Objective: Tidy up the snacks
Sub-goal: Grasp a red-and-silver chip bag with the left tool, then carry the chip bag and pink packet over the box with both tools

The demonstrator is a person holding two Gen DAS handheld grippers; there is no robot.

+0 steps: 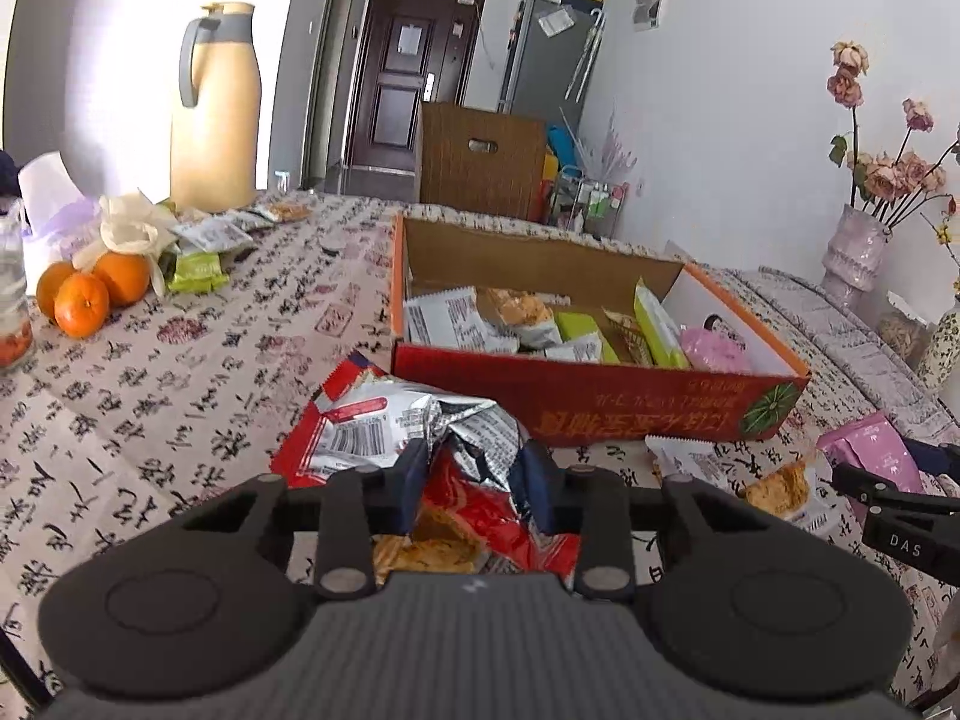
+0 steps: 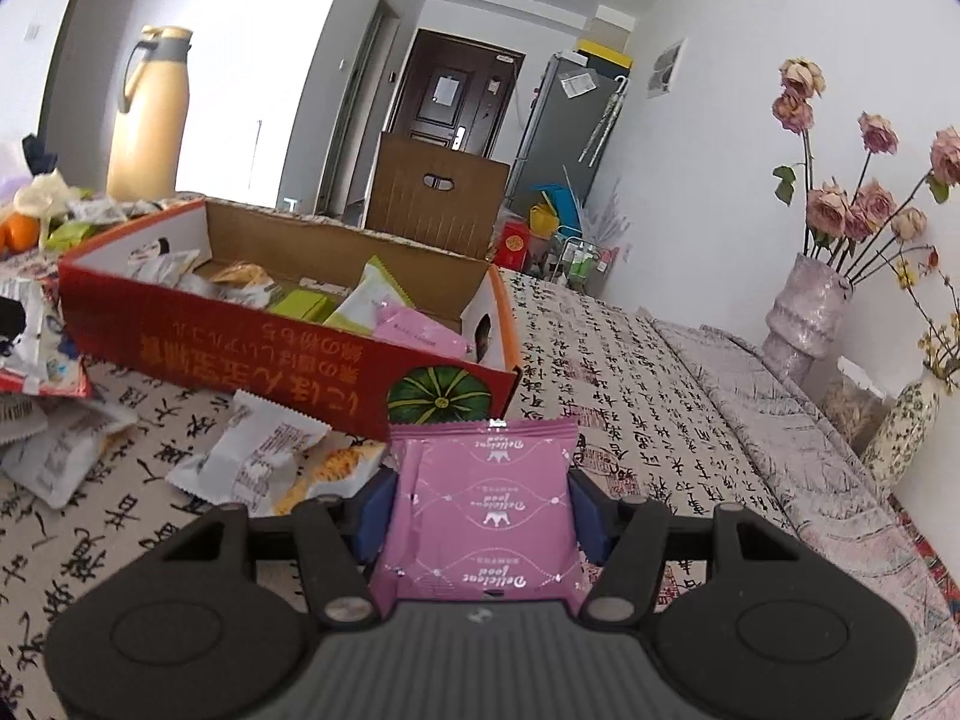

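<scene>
My left gripper (image 1: pixel 477 483) is shut on a crumpled red and silver snack bag (image 1: pixel 420 438), held just in front of the red cardboard box (image 1: pixel 576 402). The box holds several snack packets (image 1: pixel 516 318). My right gripper (image 2: pixel 480 510) is shut on a pink snack packet (image 2: pixel 483 510), in front of the box's right corner (image 2: pixel 444 396). That pink packet (image 1: pixel 876 450) and the right gripper (image 1: pixel 894 516) show at the right edge of the left wrist view. A white and orange packet (image 2: pixel 282 462) lies on the tablecloth left of the right gripper.
A cream thermos (image 1: pixel 213 108), oranges (image 1: pixel 90 291) and more packets (image 1: pixel 204 246) stand at the table's far left. Vases with dried flowers (image 2: pixel 804 306) stand at the right. A jar (image 1: pixel 12 300) is at the left edge. More white packets (image 2: pixel 54 438) lie left of the box.
</scene>
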